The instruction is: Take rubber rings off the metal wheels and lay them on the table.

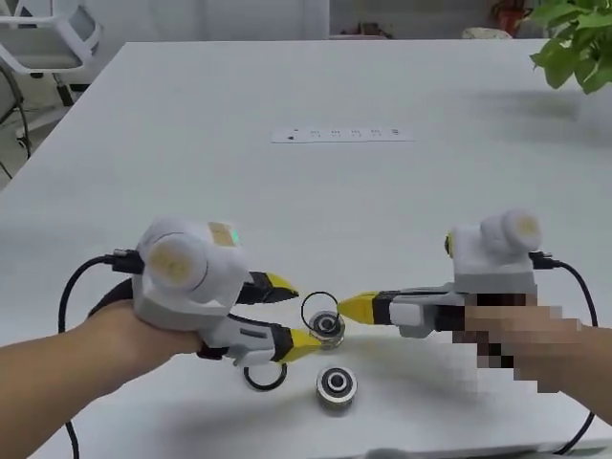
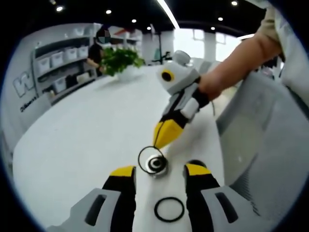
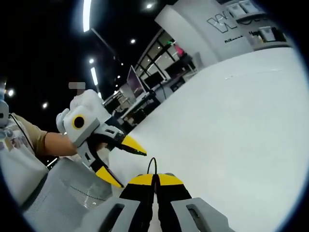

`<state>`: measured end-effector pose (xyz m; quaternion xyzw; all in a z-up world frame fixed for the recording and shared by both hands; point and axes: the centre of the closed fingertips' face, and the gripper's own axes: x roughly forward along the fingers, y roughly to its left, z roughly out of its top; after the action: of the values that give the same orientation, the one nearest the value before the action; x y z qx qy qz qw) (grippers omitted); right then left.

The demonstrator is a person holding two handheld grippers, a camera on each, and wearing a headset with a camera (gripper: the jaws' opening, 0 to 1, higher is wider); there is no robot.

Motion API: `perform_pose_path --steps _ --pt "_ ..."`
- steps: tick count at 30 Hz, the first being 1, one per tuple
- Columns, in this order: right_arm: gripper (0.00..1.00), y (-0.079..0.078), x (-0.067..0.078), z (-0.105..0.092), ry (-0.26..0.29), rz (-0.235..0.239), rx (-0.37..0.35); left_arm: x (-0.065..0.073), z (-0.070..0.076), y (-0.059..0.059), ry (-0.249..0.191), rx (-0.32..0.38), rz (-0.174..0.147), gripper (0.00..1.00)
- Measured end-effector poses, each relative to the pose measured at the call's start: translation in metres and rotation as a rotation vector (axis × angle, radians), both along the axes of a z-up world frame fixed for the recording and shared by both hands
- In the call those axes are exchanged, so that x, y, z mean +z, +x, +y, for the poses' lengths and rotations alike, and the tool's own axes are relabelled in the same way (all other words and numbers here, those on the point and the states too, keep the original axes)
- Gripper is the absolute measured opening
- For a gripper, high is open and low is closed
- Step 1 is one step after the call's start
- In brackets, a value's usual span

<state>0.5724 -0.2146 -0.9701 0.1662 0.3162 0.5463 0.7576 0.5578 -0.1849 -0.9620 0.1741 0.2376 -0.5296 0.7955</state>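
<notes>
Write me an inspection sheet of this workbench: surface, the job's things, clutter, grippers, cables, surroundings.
Surface: white table, with a white socket strip set in it.
Job's things: small metal wheel between the grippers, with a thin black rubber ring standing up from it; second metal wheel nearer the person, ring on it or not cannot be told; loose black rubber ring flat on the table.
Clutter: nothing seen.
Grippers: left gripper open, jaws apart beside the first wheel; right gripper shut on the thin black rubber ring.
Cables: black left cable; black right cable.
Surroundings: green plant, white chair, shelves with white boxes.
</notes>
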Motion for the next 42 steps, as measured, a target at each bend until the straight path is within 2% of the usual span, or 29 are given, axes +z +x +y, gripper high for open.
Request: perform_pose_path --steps 7,15,20,32,42 --pt "0.0 -0.002 0.005 0.007 0.018 0.006 0.019 0.011 0.012 -0.006 -0.023 0.012 -0.004 0.46" --pt "0.0 -0.01 0.015 0.023 0.039 0.01 0.043 0.021 0.025 -0.015 -0.052 0.03 -0.005 0.53" --pt "0.0 -0.016 0.016 0.033 0.038 0.016 0.068 0.025 0.035 -0.019 -0.065 0.055 -0.012 0.57" --pt "0.0 -0.033 0.007 0.058 0.013 0.049 0.145 0.025 0.062 -0.025 -0.06 0.114 -0.018 0.64" --pt "0.0 -0.039 -0.01 0.067 -0.032 0.081 0.186 0.023 0.077 -0.031 -0.059 0.148 -0.023 0.66"
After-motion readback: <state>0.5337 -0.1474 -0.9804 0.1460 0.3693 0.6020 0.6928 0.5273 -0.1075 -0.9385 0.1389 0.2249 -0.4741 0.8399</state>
